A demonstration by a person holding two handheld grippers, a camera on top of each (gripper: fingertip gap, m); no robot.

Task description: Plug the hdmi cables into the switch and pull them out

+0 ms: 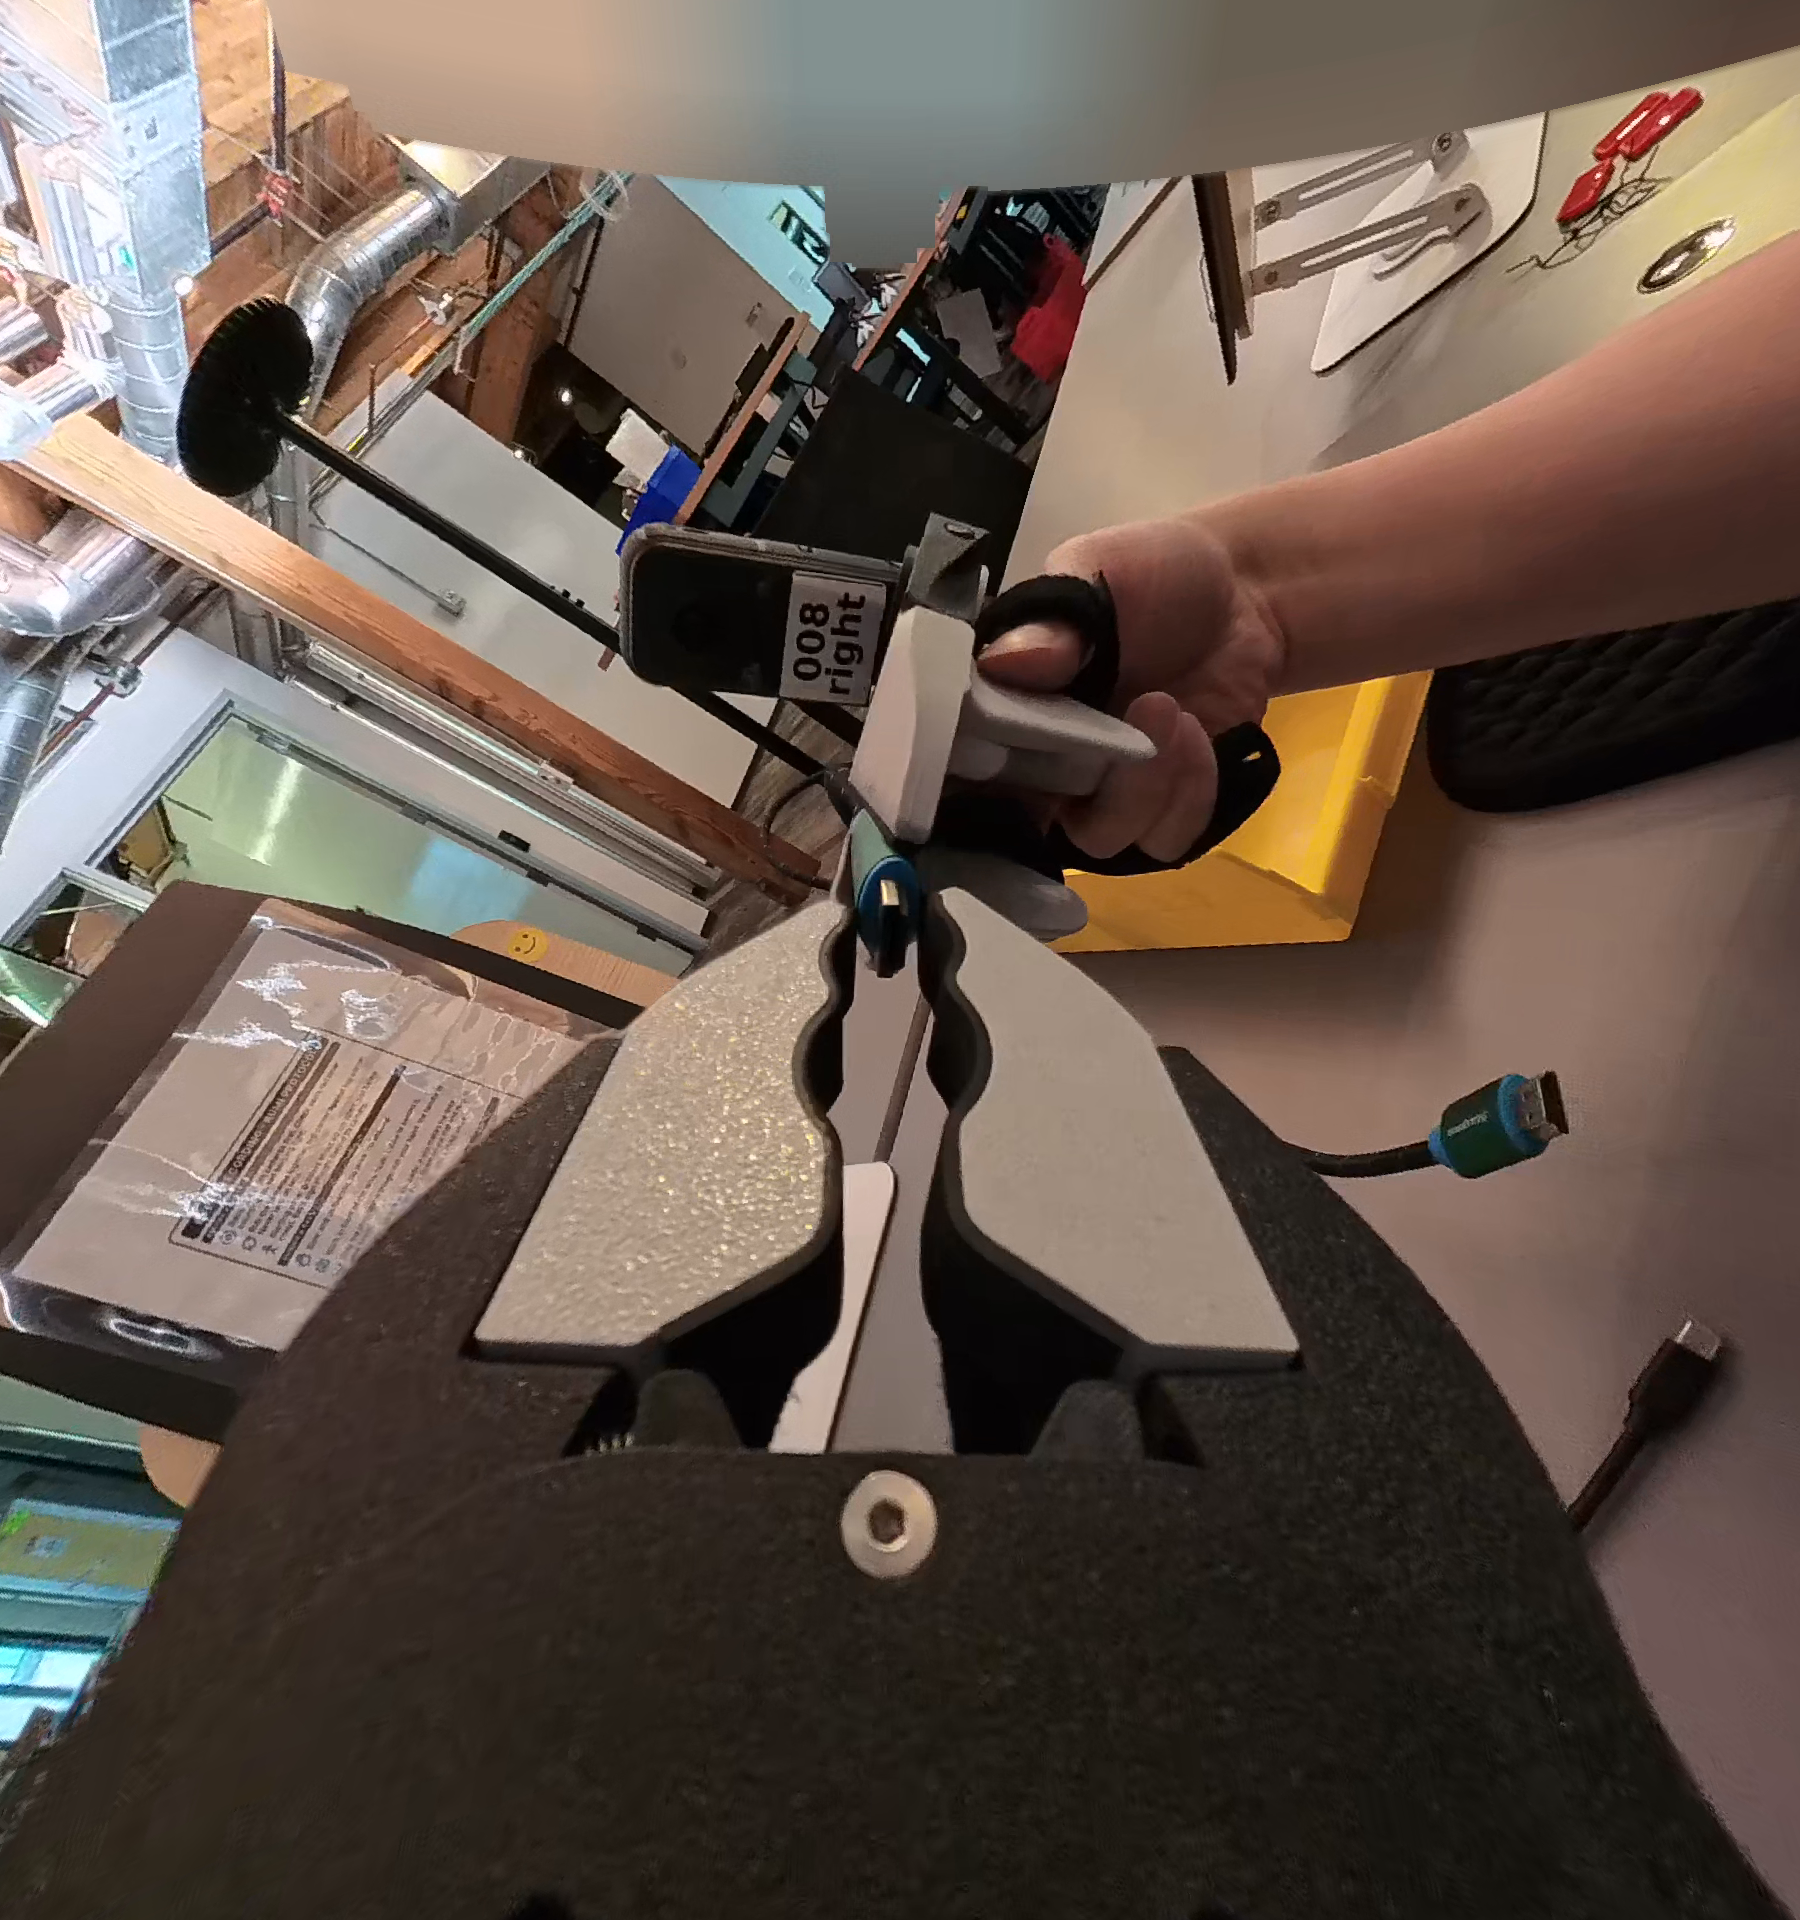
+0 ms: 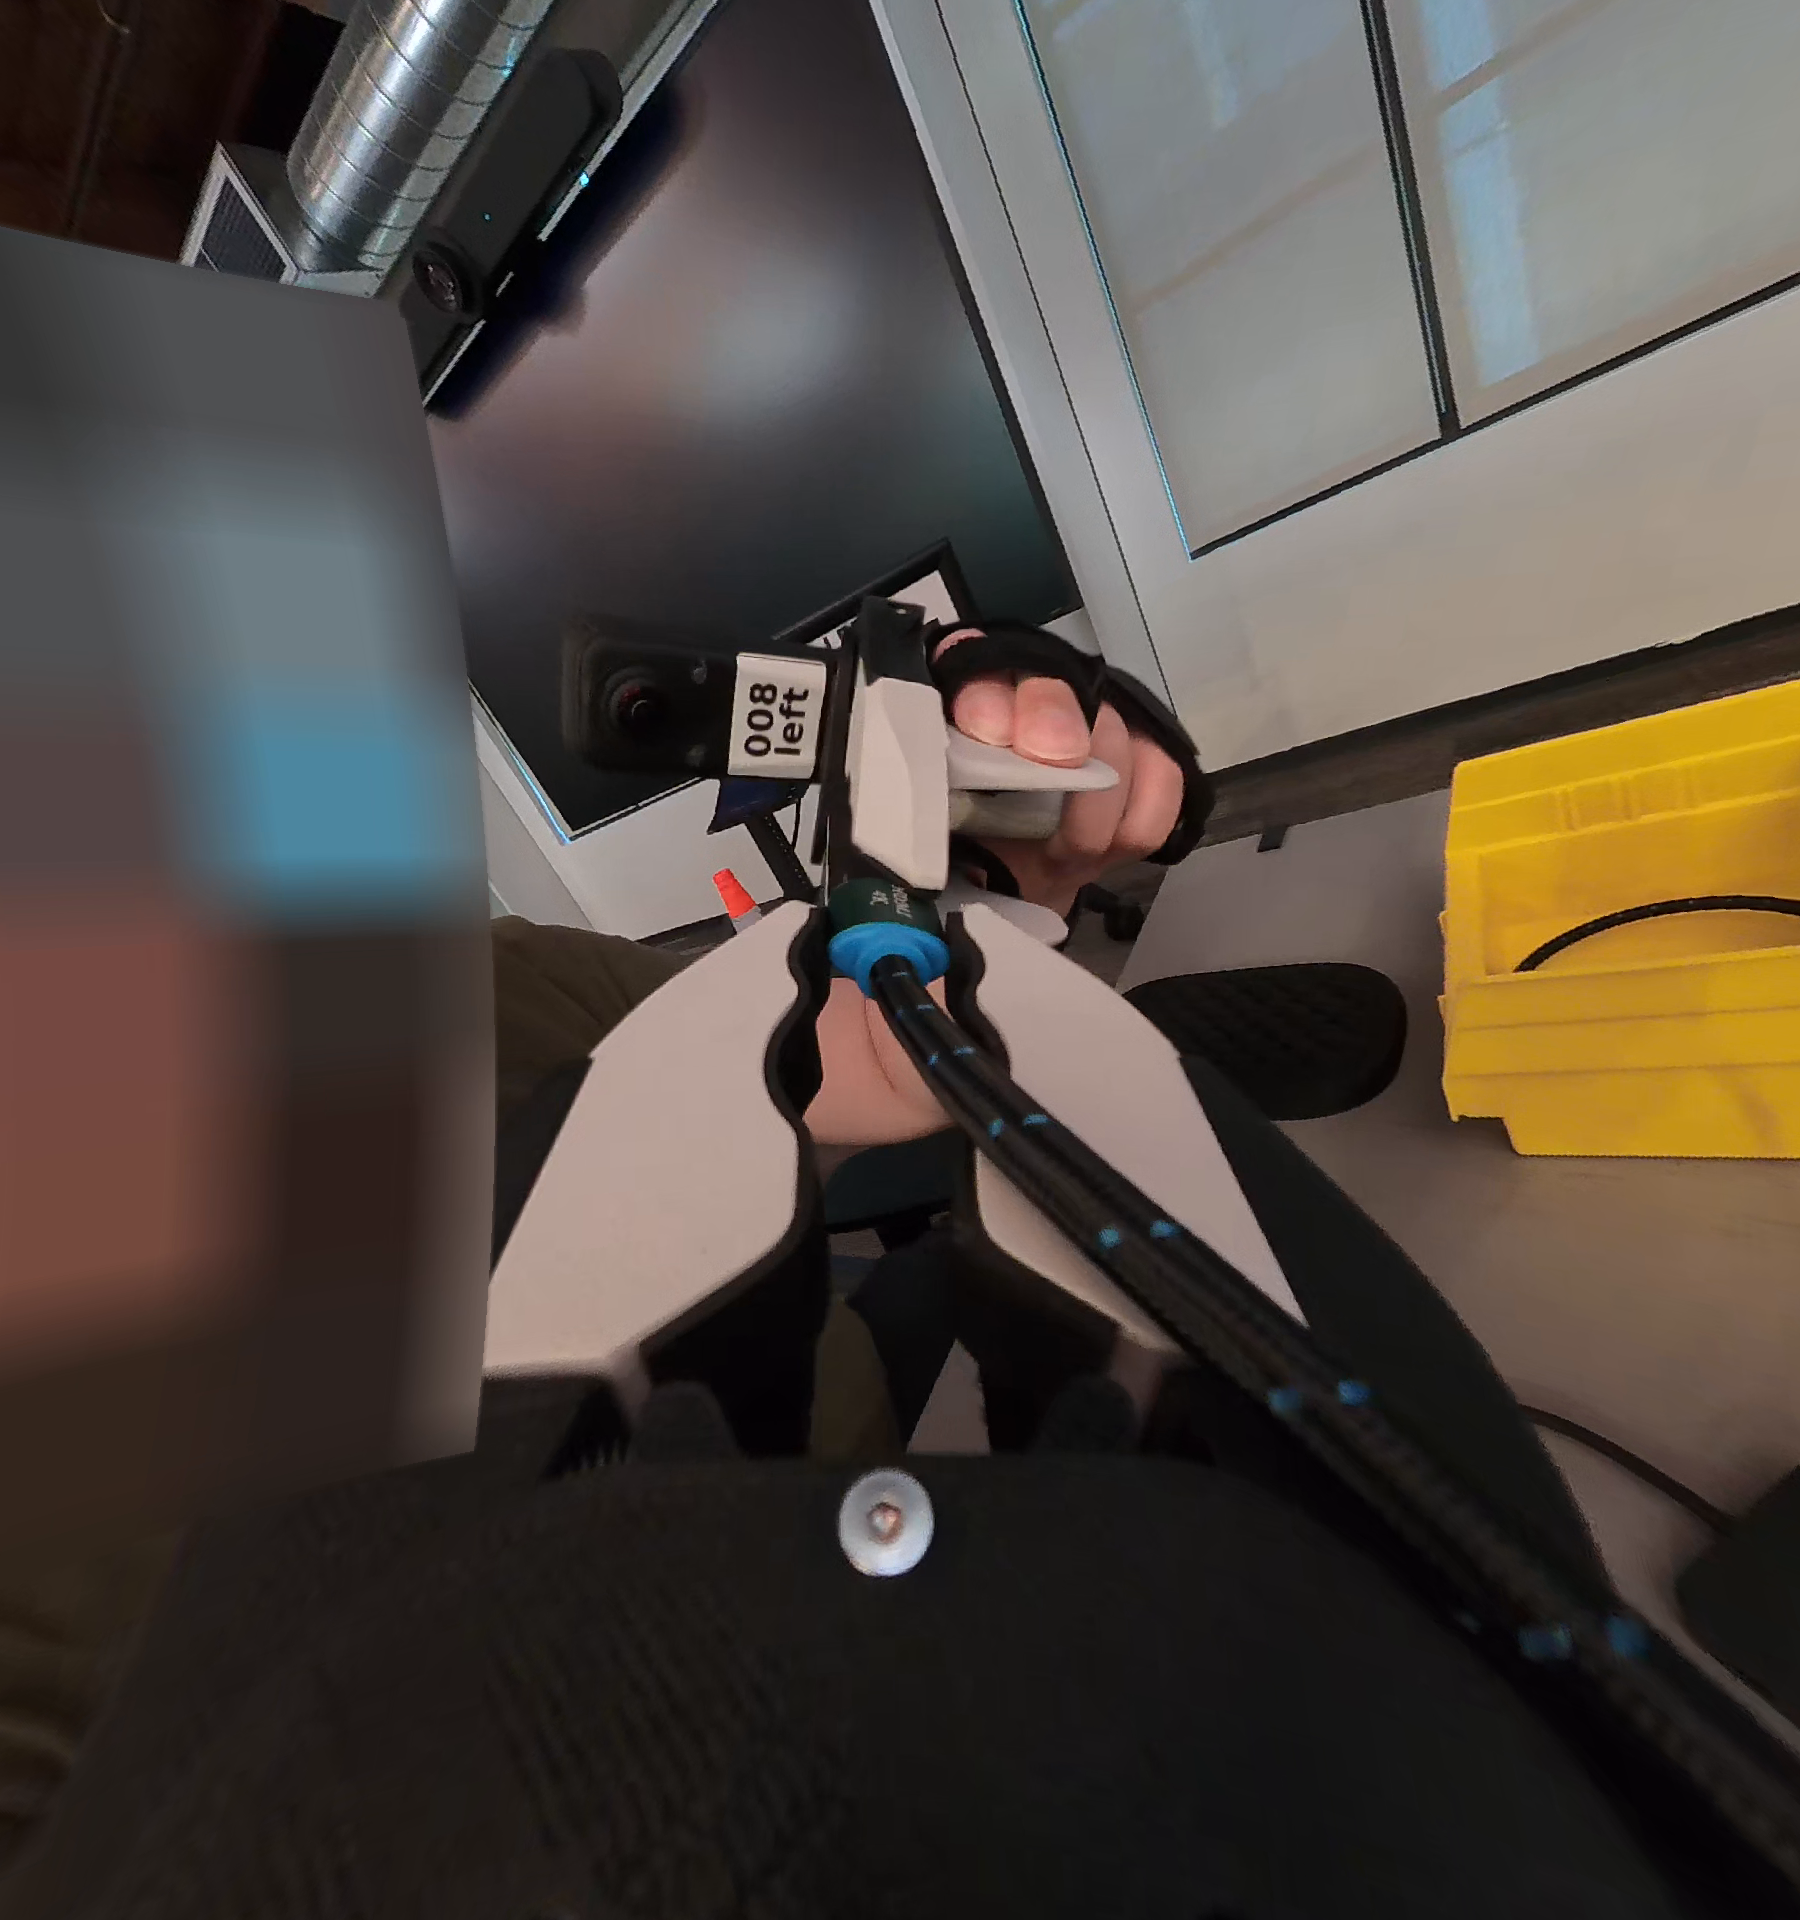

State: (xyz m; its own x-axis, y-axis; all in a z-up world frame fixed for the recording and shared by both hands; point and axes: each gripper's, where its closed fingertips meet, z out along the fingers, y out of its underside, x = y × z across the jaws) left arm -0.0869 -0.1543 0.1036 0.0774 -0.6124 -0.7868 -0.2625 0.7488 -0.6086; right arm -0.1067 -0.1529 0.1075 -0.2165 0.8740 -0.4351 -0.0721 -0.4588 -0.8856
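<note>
A blue-collared HDMI plug (image 1: pixel 883 912) sits between the fingertips of my left gripper (image 1: pixel 888 930), its metal end facing the camera. My right gripper (image 2: pixel 880 951) is shut on the same HDMI plug (image 2: pixel 880 935) at its blue collar. Its braided black cable (image 2: pixel 1135 1226) runs back to the lower right. The two grippers meet tip to tip above the table, each held by a hand. The right gripper also shows in the left wrist view (image 1: pixel 911 831), the left gripper in the right wrist view (image 2: pixel 891 883). The switch cannot be identified.
A second HDMI cable with a blue plug (image 1: pixel 1493 1127) and a thin black cable (image 1: pixel 1654 1403) lie on the grey table (image 1: pixel 1498 1610). A yellow bin (image 2: pixel 1644 997) stands at the right, also in the left wrist view (image 1: pixel 1291 831). A plastic-wrapped box (image 1: pixel 252 1143) is at the left.
</note>
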